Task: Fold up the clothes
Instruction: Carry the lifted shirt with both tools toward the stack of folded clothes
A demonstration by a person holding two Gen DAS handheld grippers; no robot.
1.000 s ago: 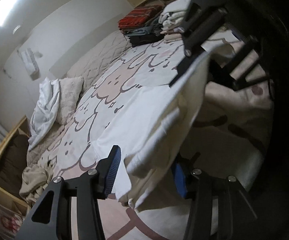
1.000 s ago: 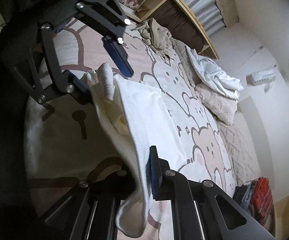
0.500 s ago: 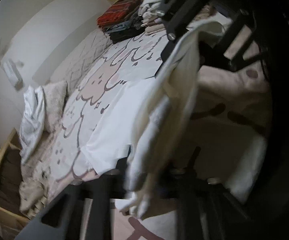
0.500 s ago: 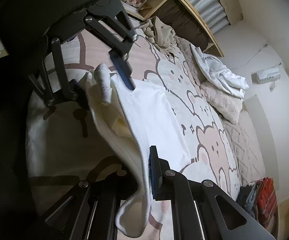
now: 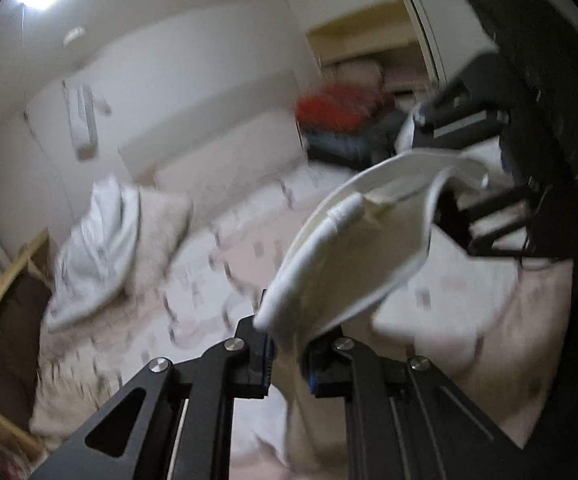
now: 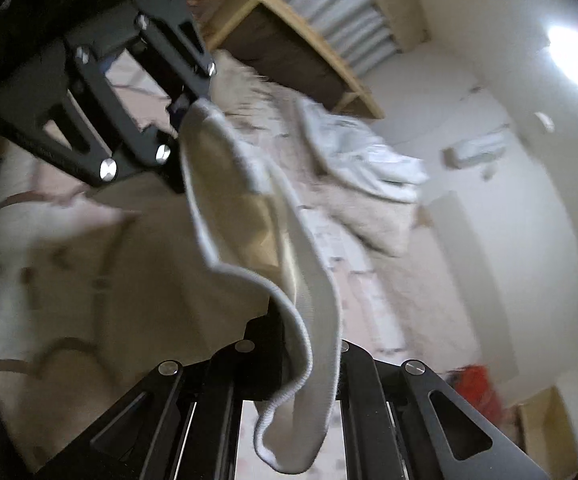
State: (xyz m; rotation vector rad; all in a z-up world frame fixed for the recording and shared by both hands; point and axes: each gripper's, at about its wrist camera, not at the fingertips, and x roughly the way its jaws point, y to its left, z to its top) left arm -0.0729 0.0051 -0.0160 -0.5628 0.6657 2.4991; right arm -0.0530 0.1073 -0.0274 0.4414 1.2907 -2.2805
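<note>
A cream-white garment (image 5: 353,248) with a ribbed edge hangs in the air between my two grippers, above the bed. My left gripper (image 5: 287,364) is shut on one end of it. My right gripper (image 6: 309,364) is shut on the other end, and the ribbed hem (image 6: 289,392) droops over its fingers. In the left wrist view the right gripper (image 5: 465,120) shows at the upper right, holding the far end. In the right wrist view the left gripper (image 6: 177,120) shows at the upper left. Both views are motion-blurred.
The bed (image 5: 217,272) carries a cartoon-print cover, a pillow (image 5: 161,220) and a crumpled white cloth (image 5: 97,240). A stack of folded clothes with a red item (image 5: 337,108) lies at the far end. A wooden shelf frame (image 6: 301,28) runs along the bed side.
My left gripper has closed on the garment's end. Both grippers have lifted the garment off the bed and swung upward, so the walls and the far end of the room show.
</note>
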